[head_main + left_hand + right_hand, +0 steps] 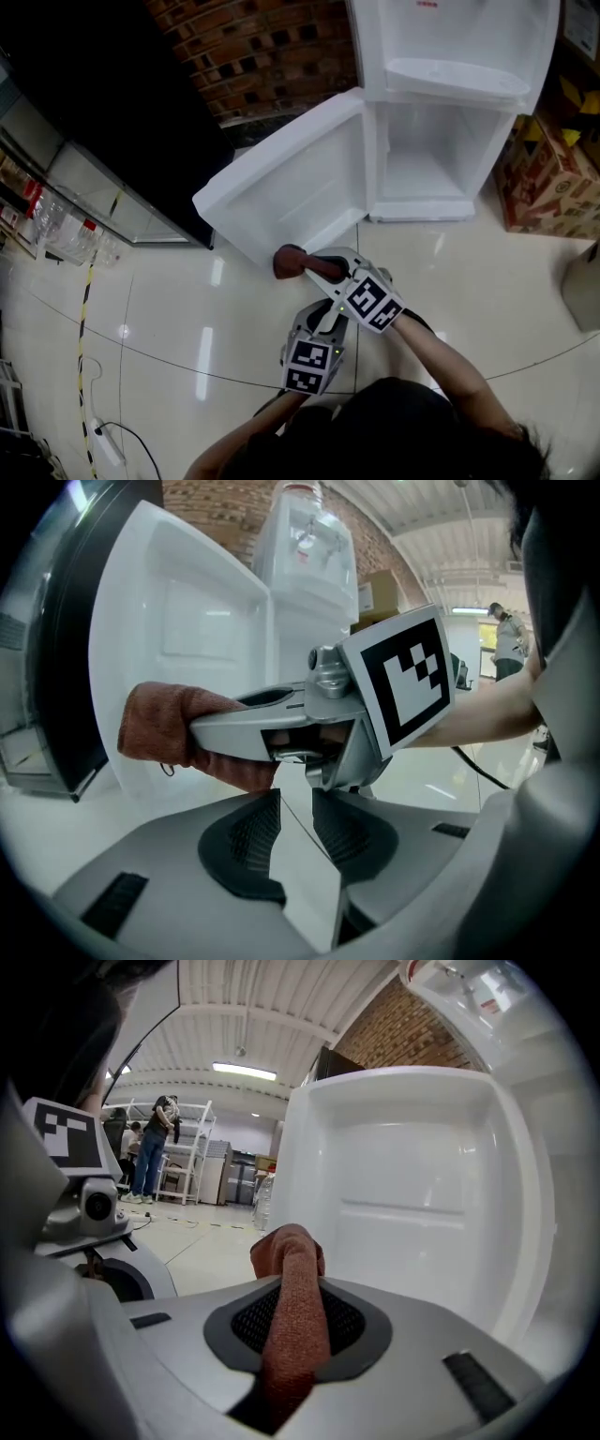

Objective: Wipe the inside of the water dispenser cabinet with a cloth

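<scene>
A reddish-brown cloth [289,262] is pinched in my right gripper [314,268], which is shut on it. The cloth hangs just in front of the lower edge of the white cabinet door [281,187], swung wide open to the left. The open cabinet [422,159] of the water dispenser lies further back on the right, with white bare walls. In the right gripper view the cloth [292,1288] runs up between the pads, facing the door's inner panel [422,1176]. My left gripper [327,315] sits just behind the right one, shut and holding nothing; its pads [246,841] show bare.
Cardboard boxes [548,178] stand right of the dispenser. A dark glass-fronted counter [112,122] and a brick wall [262,47] are at the left and back. A power strip with cable [108,445] lies on the glossy floor. People [155,1147] stand far off.
</scene>
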